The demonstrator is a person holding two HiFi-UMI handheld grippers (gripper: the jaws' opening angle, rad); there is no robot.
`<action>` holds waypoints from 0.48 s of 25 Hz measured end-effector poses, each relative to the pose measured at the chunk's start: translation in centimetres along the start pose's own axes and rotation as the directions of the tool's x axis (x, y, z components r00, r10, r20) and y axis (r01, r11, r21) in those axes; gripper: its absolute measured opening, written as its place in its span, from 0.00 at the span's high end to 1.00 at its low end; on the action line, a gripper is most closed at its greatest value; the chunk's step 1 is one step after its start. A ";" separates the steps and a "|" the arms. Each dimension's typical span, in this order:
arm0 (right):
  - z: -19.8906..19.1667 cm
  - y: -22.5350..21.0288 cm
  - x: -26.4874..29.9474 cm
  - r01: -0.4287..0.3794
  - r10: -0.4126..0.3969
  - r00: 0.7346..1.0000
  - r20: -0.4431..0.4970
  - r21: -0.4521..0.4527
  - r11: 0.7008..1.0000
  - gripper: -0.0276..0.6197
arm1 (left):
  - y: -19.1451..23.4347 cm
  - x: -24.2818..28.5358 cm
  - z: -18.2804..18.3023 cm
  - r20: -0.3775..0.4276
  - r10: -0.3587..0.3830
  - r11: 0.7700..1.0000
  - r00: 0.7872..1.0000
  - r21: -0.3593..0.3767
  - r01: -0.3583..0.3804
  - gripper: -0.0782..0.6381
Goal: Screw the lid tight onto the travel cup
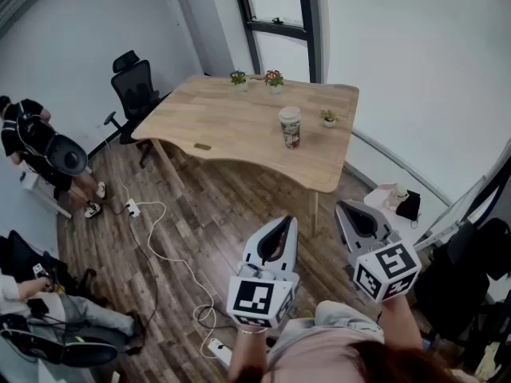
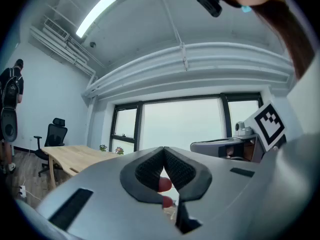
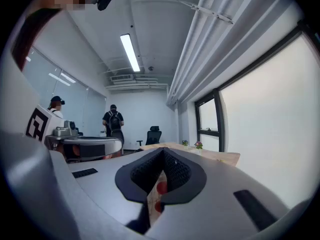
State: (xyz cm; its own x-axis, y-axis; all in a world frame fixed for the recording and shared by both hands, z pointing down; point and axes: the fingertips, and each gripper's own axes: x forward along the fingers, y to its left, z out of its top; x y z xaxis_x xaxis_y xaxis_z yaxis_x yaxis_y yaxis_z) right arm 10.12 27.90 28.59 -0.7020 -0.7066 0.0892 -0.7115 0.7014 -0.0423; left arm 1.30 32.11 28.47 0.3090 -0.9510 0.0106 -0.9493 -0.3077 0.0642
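Up front, left tongs (image 1: 285,222) and right tongs (image 1: 344,207), each pinched fully closed on nothing, black ribbed pads (image 2: 150,168) pressed flat together inside smooth grey shells. Held level, side by side, pointing forward over a dark plank floor (image 1: 200,230). Well ahead of both, upright on a pale wooden surface (image 1: 223,126) with rounded edges: the travel cup (image 1: 290,130), a tapered cylinder with a brown-patterned wall, whitish lid (image 1: 289,113) on top. Around it, three small potted plants (image 1: 274,78); past the far left corner, a black office chair (image 1: 134,86).
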 end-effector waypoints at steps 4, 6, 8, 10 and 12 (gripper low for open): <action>0.1 0.1 0.2 -0.012 0.012 1.000 0.011 0.027 1.000 0.96 | 0.1 0.3 -0.2 -0.011 -0.005 1.000 1.000 -0.004 0.005 0.89; 0.1 -0.1 0.4 -0.017 0.016 1.000 0.010 0.037 0.999 0.96 | 0.2 0.6 -0.3 -0.017 -0.006 1.000 1.000 -0.002 0.006 0.89; 0.1 -0.2 0.6 -0.019 0.018 1.000 0.006 0.040 0.999 0.96 | 0.4 0.9 -0.4 -0.023 -0.004 1.000 1.000 -0.003 0.004 0.89; -0.1 -0.5 1.0 -0.017 0.017 1.000 0.000 0.045 0.999 0.96 | 0.6 1.4 -0.6 -0.029 -0.005 1.000 1.000 -0.004 0.005 0.89; -0.4 -1.0 1.6 -0.012 0.012 1.000 -0.007 0.058 0.998 0.96 | 0.7 2.0 -0.9 -0.035 -0.007 1.000 0.999 0.000 0.007 0.89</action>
State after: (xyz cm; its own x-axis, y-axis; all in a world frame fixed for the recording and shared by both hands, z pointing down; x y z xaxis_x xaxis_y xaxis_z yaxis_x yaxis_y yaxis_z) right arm 9.72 26.06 29.14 -0.7105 -0.6972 0.0956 -0.7037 0.7032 -0.1012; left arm 1.26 30.03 29.39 0.3173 -0.9473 0.0451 -0.9472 -0.3142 0.0644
